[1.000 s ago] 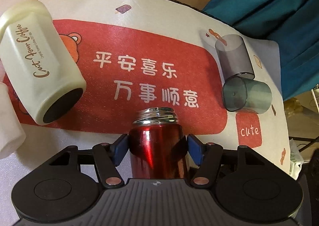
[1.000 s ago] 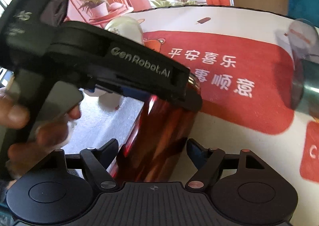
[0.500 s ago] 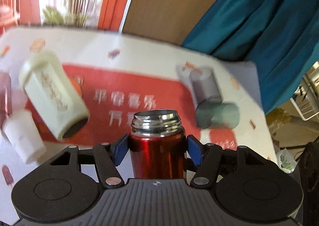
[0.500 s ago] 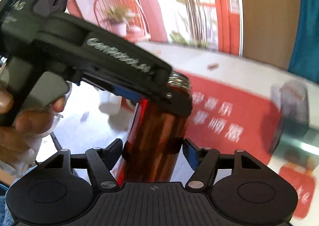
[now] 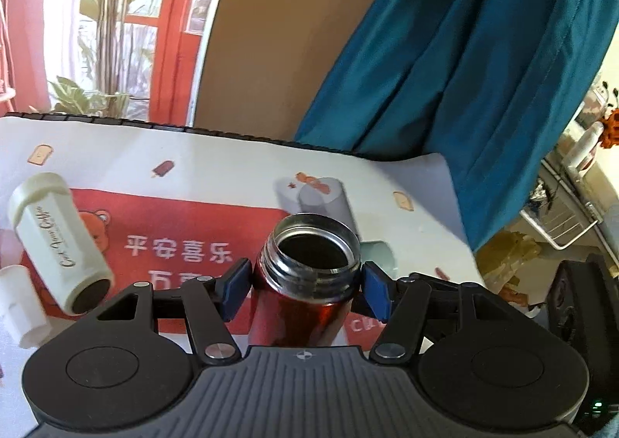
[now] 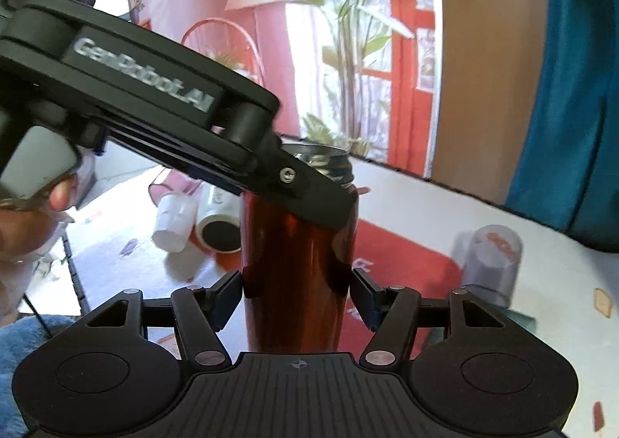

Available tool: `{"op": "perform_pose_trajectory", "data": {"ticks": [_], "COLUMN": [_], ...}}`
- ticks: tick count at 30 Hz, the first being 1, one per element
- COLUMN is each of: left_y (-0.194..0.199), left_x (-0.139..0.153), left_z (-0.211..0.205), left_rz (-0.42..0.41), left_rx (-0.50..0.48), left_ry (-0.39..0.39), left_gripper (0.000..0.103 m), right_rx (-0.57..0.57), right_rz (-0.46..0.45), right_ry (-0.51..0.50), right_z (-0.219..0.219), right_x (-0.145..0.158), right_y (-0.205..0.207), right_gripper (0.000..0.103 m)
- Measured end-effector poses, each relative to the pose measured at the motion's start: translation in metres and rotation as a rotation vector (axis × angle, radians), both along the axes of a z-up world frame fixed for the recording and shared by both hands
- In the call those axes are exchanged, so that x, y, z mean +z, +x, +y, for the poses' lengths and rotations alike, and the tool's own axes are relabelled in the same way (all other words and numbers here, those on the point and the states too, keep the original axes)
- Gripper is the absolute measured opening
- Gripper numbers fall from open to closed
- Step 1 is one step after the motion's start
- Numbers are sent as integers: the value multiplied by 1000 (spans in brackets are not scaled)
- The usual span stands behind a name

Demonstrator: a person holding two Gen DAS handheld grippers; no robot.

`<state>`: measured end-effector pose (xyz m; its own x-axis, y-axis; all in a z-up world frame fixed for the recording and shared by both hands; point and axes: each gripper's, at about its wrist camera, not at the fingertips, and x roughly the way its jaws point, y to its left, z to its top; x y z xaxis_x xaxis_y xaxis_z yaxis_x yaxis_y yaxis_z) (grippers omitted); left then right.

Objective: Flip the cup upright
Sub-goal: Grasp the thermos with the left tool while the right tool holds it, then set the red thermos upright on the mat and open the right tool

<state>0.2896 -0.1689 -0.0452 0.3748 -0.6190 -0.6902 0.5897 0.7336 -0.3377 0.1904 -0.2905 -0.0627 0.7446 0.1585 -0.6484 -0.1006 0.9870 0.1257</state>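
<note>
A red metal flask cup (image 5: 298,306) with a silver threaded mouth stands nearly upright, its open mouth up. My left gripper (image 5: 305,283) is shut on it just below the neck, blue pads on both sides. In the right wrist view the same flask (image 6: 298,267) rises between the fingers of my right gripper (image 6: 297,289), whose pads press on its lower body. The left gripper's black body crosses that view from the upper left and covers the flask's shoulder. The flask's base is hidden.
On the red-and-white mat (image 5: 216,175) a cream coffee cup (image 5: 58,240) lies on its side at the left beside a white cap (image 5: 19,306). A grey translucent cup (image 5: 325,198) and a teal one (image 5: 377,252) lie behind the flask. A blue curtain (image 5: 483,70) hangs at the right.
The flask has swung from lying toward the mat to nearly upright, its mouth now facing up. Both grippers rose and tilted with it, and my right gripper closed onto its lower body.
</note>
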Motion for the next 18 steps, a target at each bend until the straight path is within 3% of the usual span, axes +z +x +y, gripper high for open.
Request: {"op": "perform_pose_trajectory", "data": {"ticks": [6,13,18], "left_y": [-10,-13,-12], "left_x": [-1,0,-2], "left_z": [-13,-13,-3], "left_rz": [-11,-14,-3], "left_rx": [-33,-38,-25], "left_ry": [-3,-3,-9], "left_gripper": [64,65,79], "right_rx": [-2,-15,-40], "right_rz": [-19,-27,-17], "right_ry": [-74,-66,-63], "right_z": [-7,-9,-5], "right_x": [-5,-7,-5], "right_y": [-5,-10,-8], "right_gripper": [57,58,59]}}
